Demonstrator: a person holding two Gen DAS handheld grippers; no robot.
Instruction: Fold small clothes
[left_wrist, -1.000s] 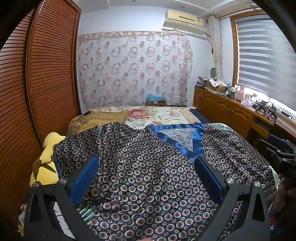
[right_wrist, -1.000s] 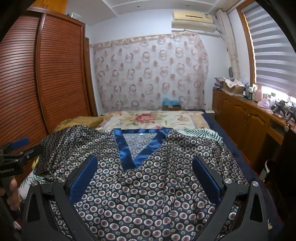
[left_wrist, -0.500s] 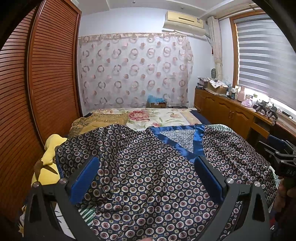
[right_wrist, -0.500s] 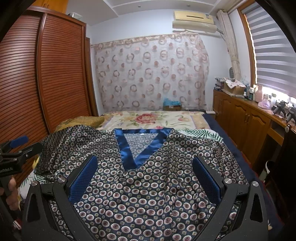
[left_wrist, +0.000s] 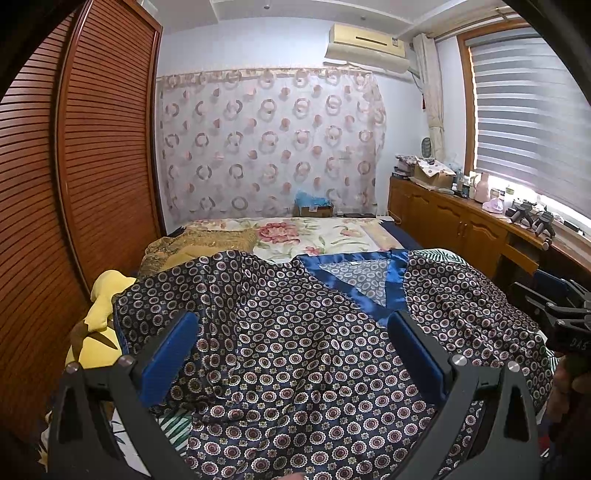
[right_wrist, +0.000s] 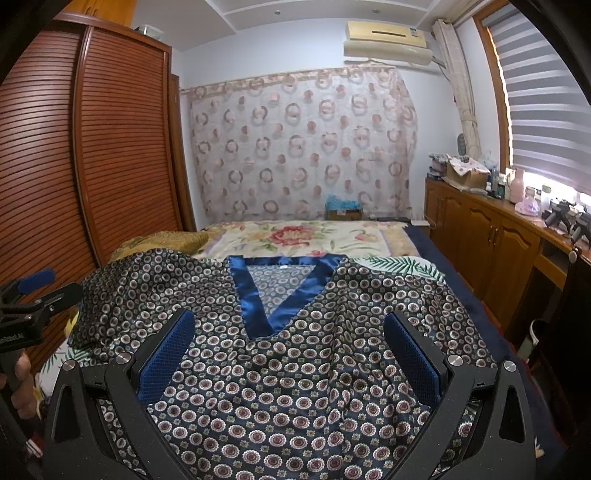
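A dark navy satin shirt with small round flower prints and a bright blue V-neck band lies spread face up on the bed. It also fills the right wrist view, collar away from me. My left gripper hovers open above the shirt's left half, blue pads wide apart. My right gripper hovers open over the shirt's chest just below the V-neck. Neither holds cloth. The other gripper shows at each view's edge.
The bed has a floral cover beyond the shirt. A yellow cloth and a gold cushion lie at the bed's left. A slatted wooden wardrobe stands left, a cluttered wooden cabinet right.
Both grippers have lifted or tilted slightly, so the shirt sits a little lower in both views. The shirt itself has not moved. The jaws stay open.
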